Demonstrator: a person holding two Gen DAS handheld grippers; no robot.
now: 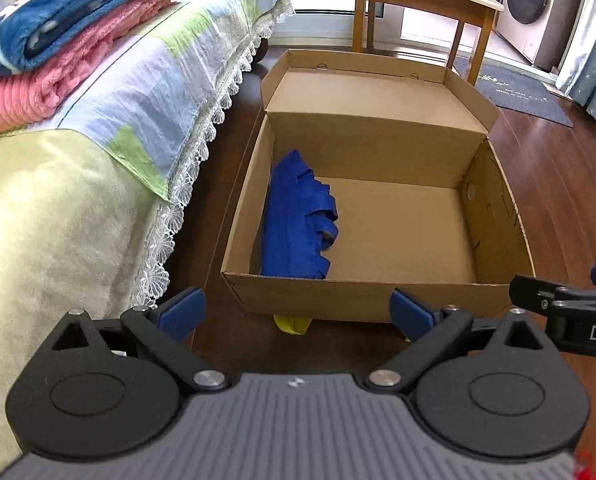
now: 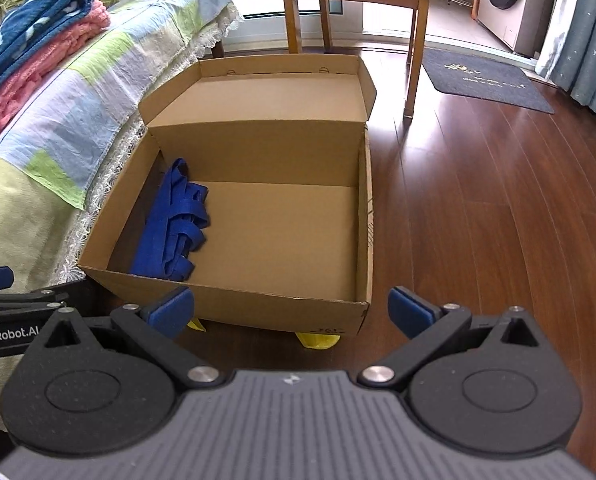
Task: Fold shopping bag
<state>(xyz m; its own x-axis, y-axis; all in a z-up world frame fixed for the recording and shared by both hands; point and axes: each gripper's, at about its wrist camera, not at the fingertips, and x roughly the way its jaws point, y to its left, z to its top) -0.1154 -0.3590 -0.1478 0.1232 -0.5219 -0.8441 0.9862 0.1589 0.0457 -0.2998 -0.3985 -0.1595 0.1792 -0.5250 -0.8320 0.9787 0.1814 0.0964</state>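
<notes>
Blue bag (image 1: pixel 298 216) folded, lying inside open cardboard box (image 1: pixel 378 296) against its left wall, on the side nearest the bed (image 1: pixel 137 100). Box on wood floor (image 2: pixel 478 200), lid flap up at far edge. Yellow item (image 2: pixel 318 339) showing under box's near edge. Left gripper (image 1: pixel 298 312) spread apart, empty, short of near edge. Right gripper (image 2: pixel 293 310) likewise apart, empty.

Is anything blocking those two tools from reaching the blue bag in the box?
Only the box's near wall. The blue bag lies against the left wall inside the open-topped cardboard box; both the left tool and right tool must go over it.
</notes>
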